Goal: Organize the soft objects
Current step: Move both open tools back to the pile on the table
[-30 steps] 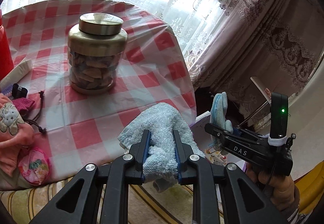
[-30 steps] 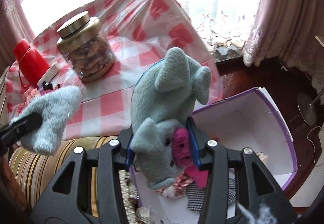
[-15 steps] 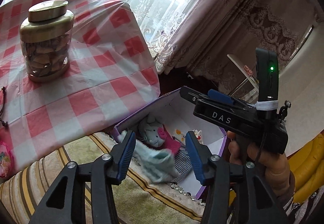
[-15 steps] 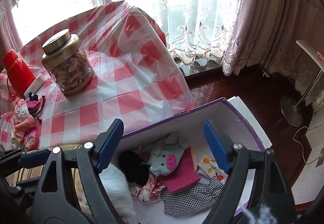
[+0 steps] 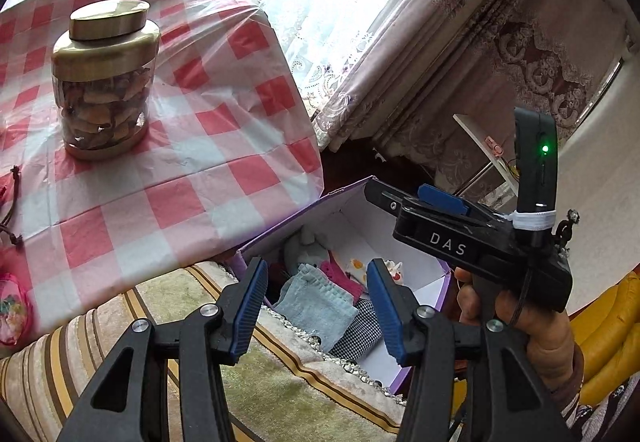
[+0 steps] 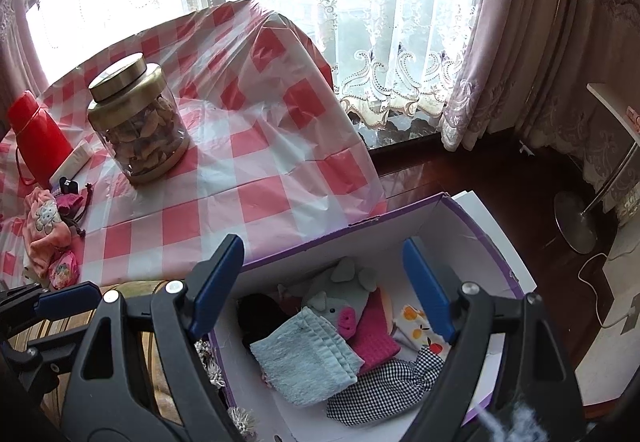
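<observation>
A purple-edged white box stands on the floor beside the table; it also shows in the left wrist view. Inside lie a light blue towel, a grey plush pig, a pink cloth, a checked cloth, a fruit-print cloth and a black item. The towel also shows in the left wrist view. My right gripper is open and empty above the box. My left gripper is open and empty, above the box's near edge. A pink pouch lies on the table.
A checked tablecloth covers the table, with a gold-lidded jar, a red flask and small pink items. A striped cushion lies below my left gripper. A lamp base and cable are on the floor at right.
One second ago both grippers held items: left the towel, right the plush pig. Both opened and the items dropped into the box. The towel now lies flat there.
</observation>
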### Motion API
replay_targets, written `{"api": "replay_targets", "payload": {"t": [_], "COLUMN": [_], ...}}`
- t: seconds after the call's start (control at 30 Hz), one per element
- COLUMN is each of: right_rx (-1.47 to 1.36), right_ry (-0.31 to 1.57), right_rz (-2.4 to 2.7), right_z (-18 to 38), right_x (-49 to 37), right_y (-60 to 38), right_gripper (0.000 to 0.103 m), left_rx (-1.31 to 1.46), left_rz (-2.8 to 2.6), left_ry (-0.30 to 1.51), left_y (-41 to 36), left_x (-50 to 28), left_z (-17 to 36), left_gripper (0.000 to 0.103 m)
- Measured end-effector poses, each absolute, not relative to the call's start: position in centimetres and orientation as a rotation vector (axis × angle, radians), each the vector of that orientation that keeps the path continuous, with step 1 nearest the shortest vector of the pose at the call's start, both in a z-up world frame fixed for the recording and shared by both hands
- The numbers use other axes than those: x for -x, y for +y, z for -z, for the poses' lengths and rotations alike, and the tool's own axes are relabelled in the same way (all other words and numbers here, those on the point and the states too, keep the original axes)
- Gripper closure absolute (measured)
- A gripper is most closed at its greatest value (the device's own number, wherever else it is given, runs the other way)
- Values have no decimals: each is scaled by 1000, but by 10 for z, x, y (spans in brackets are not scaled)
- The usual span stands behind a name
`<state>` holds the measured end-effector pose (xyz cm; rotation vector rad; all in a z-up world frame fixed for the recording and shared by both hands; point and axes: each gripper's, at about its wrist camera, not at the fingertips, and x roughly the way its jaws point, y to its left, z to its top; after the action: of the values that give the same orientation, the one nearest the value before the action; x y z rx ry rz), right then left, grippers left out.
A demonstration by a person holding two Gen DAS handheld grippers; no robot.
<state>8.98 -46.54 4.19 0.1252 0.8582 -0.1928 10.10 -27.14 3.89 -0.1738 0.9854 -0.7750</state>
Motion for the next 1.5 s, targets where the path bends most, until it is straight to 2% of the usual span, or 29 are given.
{"api": "replay_targets", "payload": {"t": [0.43,1.07,1.5], "right_rx": [-58,108,255], "right_ry": [881,917,928], "right_rz": [102,-117,-322], "right_z": [-48,-56,-55], "right_x": [-104,-138,-163], "right_y": [-419,-301,-196], "right_gripper": [19,19,19], "left_rx": [210,430,586], "left_rz": [620,254,82], "left_ry": [908,841,881], "left_y": [-210,-18,94], "left_x": [-121,-153,-159], "left_z": [-53,-40,-11], "left_gripper": [50,50,49]}}
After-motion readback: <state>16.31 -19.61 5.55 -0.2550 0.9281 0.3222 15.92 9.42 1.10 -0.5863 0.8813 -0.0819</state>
